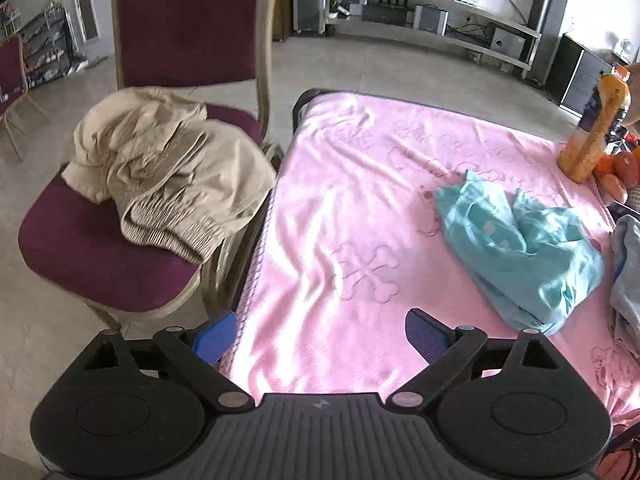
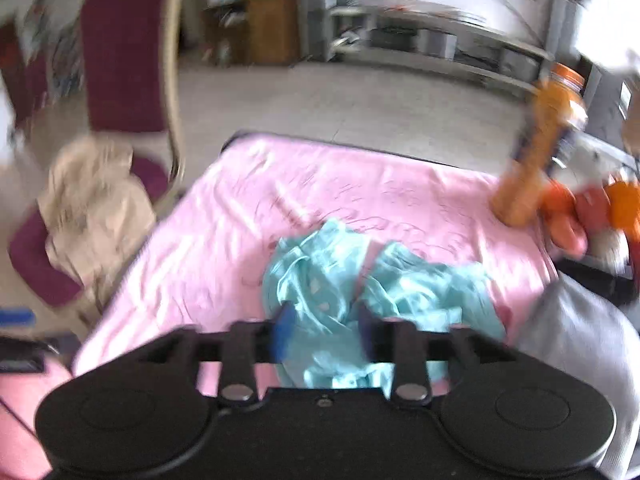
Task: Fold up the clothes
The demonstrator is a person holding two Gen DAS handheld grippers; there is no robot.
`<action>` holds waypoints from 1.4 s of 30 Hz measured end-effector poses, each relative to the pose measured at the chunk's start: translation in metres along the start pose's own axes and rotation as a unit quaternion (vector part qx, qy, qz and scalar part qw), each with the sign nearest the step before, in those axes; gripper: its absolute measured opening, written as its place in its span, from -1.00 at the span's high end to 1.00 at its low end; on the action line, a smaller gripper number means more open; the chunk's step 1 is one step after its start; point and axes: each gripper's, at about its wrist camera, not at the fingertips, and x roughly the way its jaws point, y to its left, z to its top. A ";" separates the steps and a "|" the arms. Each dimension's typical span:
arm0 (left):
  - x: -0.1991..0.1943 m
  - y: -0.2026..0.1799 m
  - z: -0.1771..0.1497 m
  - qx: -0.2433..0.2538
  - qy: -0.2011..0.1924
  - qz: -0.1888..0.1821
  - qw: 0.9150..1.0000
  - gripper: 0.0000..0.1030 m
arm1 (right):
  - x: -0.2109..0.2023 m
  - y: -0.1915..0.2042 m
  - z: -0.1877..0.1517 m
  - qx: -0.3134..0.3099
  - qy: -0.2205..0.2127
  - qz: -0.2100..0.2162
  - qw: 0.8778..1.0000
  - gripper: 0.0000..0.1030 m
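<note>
A crumpled teal garment (image 1: 516,248) lies on the pink blanket (image 1: 340,200) that covers the table, towards its right side. My left gripper (image 1: 320,338) hovers over the blanket's near left edge, open wide, with nothing between its blue pads. In the blurred right wrist view my right gripper (image 2: 325,328) is just above the teal garment (image 2: 400,292). Its jaws stand apart, with the cloth showing in the gap below them. Beige trousers (image 1: 160,176) lie in a heap on a maroon chair (image 1: 80,256) left of the table. A grey garment (image 2: 580,344) rests at the table's right edge.
An orange bottle (image 1: 596,128) stands at the table's far right corner with several orange and red fruits (image 1: 618,168) beside it. The chair's tall back (image 1: 188,20) rises at the far left. A low TV stand (image 1: 432,20) lines the far wall across tiled floor.
</note>
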 end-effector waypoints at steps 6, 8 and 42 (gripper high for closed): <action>-0.002 -0.033 0.015 0.024 -0.009 -0.002 1.000 -0.81 | -0.040 -0.041 -0.007 0.020 -0.126 -0.039 0.991 -0.25; 0.004 -0.047 0.021 0.031 -0.011 -0.004 0.999 -0.81 | -0.040 -0.045 -0.011 0.001 -0.158 -0.071 0.985 -0.26; 0.084 -0.080 0.036 0.014 0.060 -0.061 0.996 -0.42 | 0.022 -0.051 -0.064 -0.035 -0.028 0.081 0.996 0.89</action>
